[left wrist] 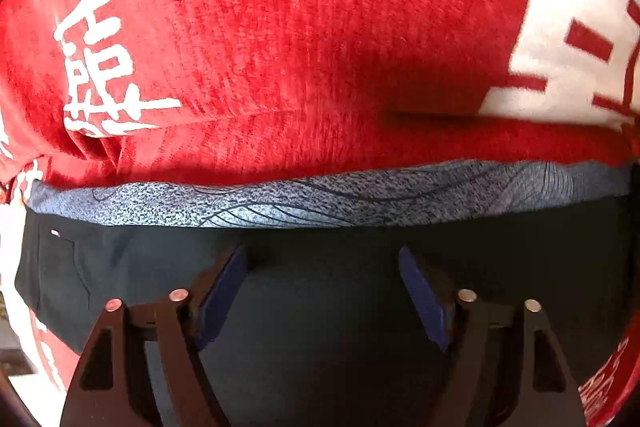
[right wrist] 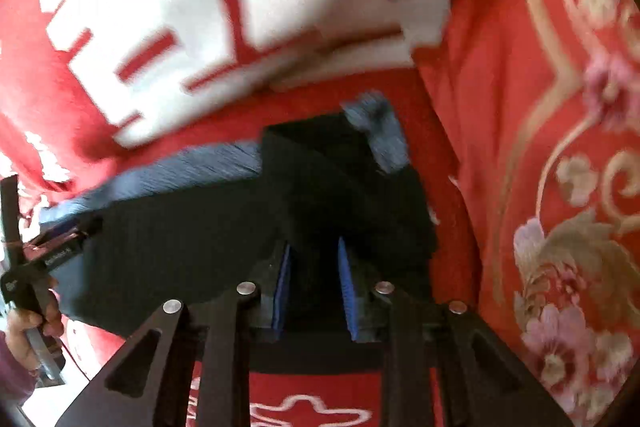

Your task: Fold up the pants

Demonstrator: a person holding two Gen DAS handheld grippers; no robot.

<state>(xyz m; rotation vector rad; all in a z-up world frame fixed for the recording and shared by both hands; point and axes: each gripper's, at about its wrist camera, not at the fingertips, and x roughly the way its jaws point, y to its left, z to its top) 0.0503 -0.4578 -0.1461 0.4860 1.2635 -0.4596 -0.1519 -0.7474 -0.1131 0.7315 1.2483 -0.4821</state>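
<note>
Left gripper (left wrist: 322, 291) wide over pants (left wrist: 120, 267); right gripper (right wrist: 312, 279) narrow, pinching dark cloth toward 12 o'clock; thin pinch might slip, spoiling fold

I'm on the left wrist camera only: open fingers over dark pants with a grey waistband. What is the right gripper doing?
Observer: The right gripper has its pads close together with a fold of the pants pinched between them.
Operator: Does the waistband lie flat on that side?
Observer: No. The end of the waistband is turned back over the dark cloth there, though the picture is blurred.
</note>
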